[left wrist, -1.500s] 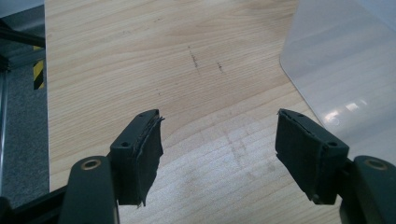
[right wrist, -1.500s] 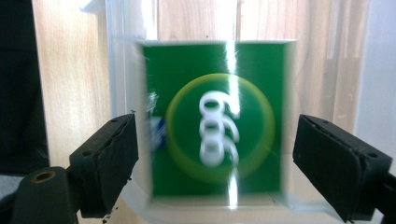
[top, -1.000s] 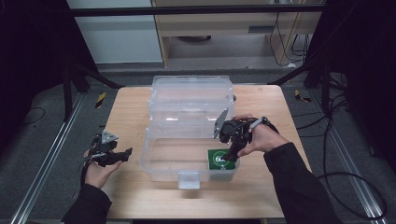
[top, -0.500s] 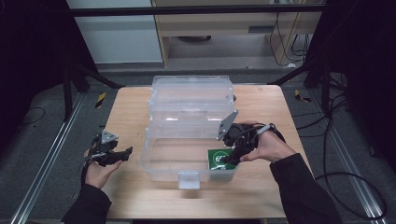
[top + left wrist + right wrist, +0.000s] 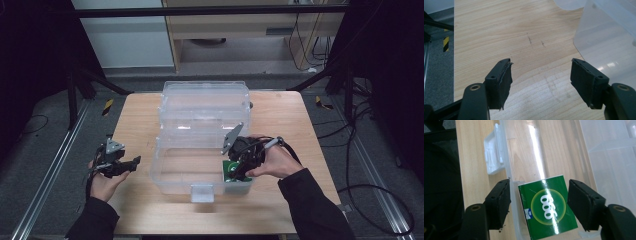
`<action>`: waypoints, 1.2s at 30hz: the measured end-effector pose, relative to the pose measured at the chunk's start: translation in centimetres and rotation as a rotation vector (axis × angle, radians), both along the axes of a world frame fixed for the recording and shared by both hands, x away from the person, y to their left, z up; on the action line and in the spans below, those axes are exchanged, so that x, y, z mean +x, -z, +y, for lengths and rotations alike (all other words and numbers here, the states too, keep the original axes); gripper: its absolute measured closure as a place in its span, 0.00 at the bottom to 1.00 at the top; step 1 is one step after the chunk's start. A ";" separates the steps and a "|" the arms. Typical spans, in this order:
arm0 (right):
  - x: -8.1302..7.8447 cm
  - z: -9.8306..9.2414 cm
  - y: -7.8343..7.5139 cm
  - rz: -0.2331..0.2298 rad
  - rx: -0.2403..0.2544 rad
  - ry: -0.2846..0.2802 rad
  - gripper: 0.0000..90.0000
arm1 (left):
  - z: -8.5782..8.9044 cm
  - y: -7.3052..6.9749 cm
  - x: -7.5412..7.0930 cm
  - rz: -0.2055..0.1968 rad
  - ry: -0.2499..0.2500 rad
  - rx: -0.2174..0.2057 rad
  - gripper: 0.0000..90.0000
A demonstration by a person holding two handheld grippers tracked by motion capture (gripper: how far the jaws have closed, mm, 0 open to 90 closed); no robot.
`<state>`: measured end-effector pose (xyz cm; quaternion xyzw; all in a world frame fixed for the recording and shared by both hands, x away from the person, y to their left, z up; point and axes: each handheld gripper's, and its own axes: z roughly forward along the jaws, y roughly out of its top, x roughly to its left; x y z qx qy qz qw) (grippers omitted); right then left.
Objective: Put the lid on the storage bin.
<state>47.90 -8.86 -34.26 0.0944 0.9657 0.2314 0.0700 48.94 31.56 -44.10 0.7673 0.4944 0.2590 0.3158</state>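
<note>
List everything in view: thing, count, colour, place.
table: 1, light wood, centre of the high view.
box: 1, clear plastic, mid-table, lid open and leaning back.
latch: 1, whitish, front wall of box.
packet: 1, green with a yellow-ringed circle, in the box's right front corner.
left tongs: 1, black, open over bare table left of the box.
right tongs: 1, black, jaws just closing either side of the packet, gaps visible.

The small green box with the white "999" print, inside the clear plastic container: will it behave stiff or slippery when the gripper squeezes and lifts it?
The small green box looks flat-sided with crisp edges, so it is probably fairly stiff. Its glossy face shows glare, so it may slip a little. It is small, so likely light, and it sits close to the clear plastic container wall, which might catch it.
</note>
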 end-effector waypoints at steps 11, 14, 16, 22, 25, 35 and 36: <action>-0.1 1.8 1.3 0.023 -0.011 -0.027 0.45 | -0.2 -0.1 0.0 -0.004 -0.005 -0.005 0.36; -0.1 2.0 1.8 0.043 0.005 -0.032 0.47 | -0.1 -0.1 0.0 -0.004 -0.008 -0.002 0.37; 0.0 2.0 2.2 0.051 0.011 -0.031 0.48 | 0.1 -0.1 0.1 -0.005 -0.013 -0.003 0.37; -0.2 2.3 2.5 0.047 0.000 -0.049 0.48 | 0.2 -0.2 -0.1 -0.014 -0.021 -0.007 0.37; -0.6 3.0 2.7 0.050 -0.003 -0.069 0.48 | 0.3 -0.4 -0.1 -0.019 -0.025 -0.019 0.37; -0.8 4.5 3.7 0.093 -0.040 -0.108 0.54 | 0.4 -0.4 -0.2 -0.022 -0.027 -0.010 0.36; -0.9 4.6 3.8 0.092 -0.041 -0.117 0.55 | 0.4 -0.4 -0.2 -0.023 -0.027 -0.010 0.36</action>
